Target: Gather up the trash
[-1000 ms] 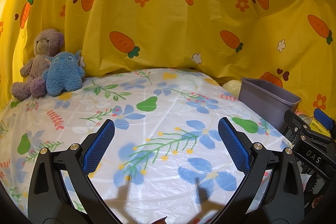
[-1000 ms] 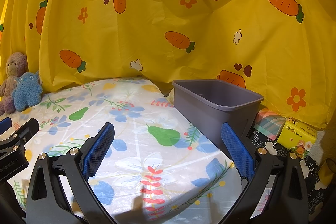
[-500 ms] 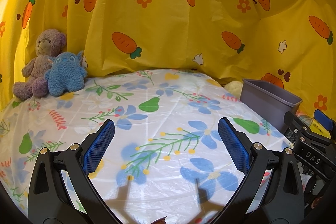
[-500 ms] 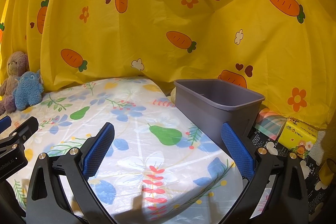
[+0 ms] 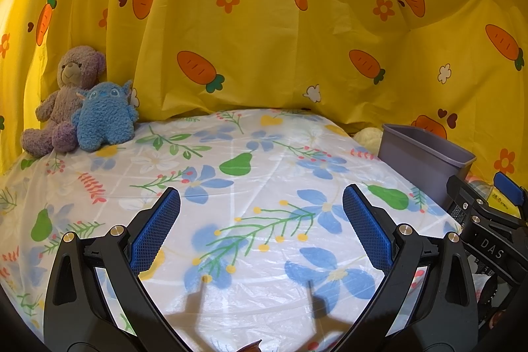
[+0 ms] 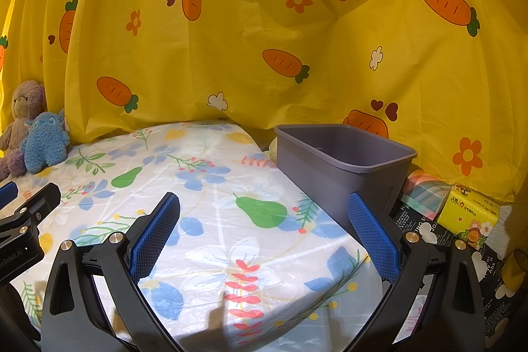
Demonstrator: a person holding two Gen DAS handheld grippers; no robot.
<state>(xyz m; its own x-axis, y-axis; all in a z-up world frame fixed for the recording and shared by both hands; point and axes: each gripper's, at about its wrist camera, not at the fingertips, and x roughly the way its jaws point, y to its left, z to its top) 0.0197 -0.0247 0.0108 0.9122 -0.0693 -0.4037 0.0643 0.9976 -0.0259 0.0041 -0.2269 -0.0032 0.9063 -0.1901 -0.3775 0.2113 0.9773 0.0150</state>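
Both tools are spread wide with nothing between their blue pads: my left tool (image 5: pixel 260 213) hangs over the flowered table cover (image 5: pixel 231 187), my right tool (image 6: pixel 264 216) likewise. At far left a purple teddy bear (image 5: pixel 66 98) sits touching a blue plush (image 5: pixel 104 116) against the carrot-print curtain (image 5: pixel 264 22). At right, the grey bin (image 6: pixel 343 174) stands beside the table's edge, a yellow tissue pack (image 6: pixel 470 213) beyond it. No loose trash shows on the cover.

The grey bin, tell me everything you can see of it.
The grey bin is a rectangular, open-topped tub with a rolled rim, apparently smooth matte plastic. It stands upright off the right edge of the floral sheet, before the carrot-print curtain. What shows of its inside looks empty. No hand-held gripper touches it.
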